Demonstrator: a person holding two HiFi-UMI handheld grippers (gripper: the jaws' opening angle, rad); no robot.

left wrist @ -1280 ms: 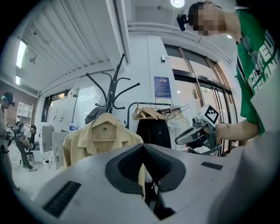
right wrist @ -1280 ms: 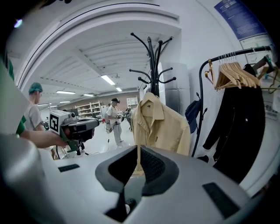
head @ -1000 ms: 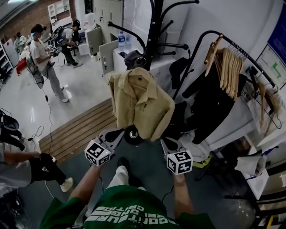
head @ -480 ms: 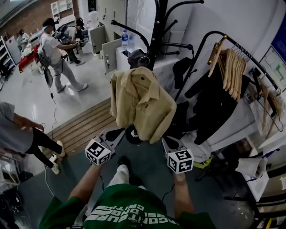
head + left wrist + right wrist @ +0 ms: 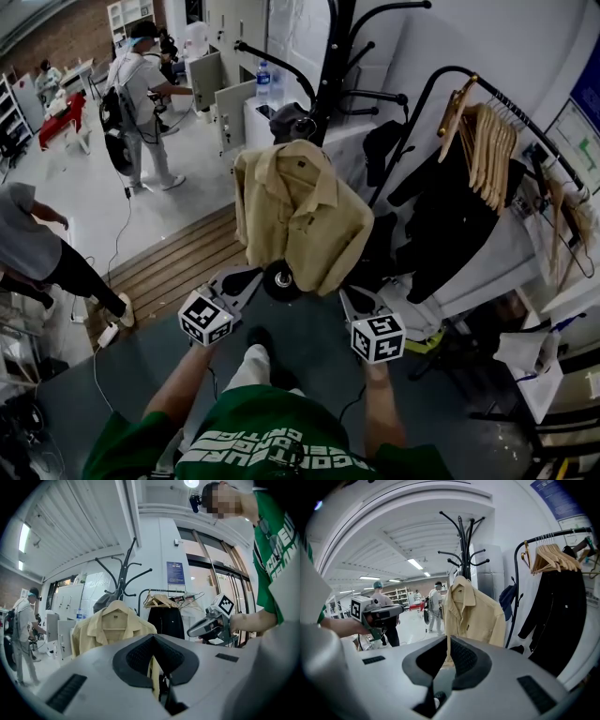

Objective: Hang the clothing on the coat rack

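Left gripper: jaws shut on thin strip of tan shirt fabric; gripper level, at shirt's 7 o'clock hem corner
Right gripper: jaws pressed together, tan sliver in slit, pinch unclear; tilted down, at shirt's 5 o'clock corner
Left forearm, right forearm reached forward, roughly parallel
Shirt hung from black coat rack at 12 o'clock
Clothes rail, wooden hangers, black coat at 2 o'clock; people at 10 o'clock
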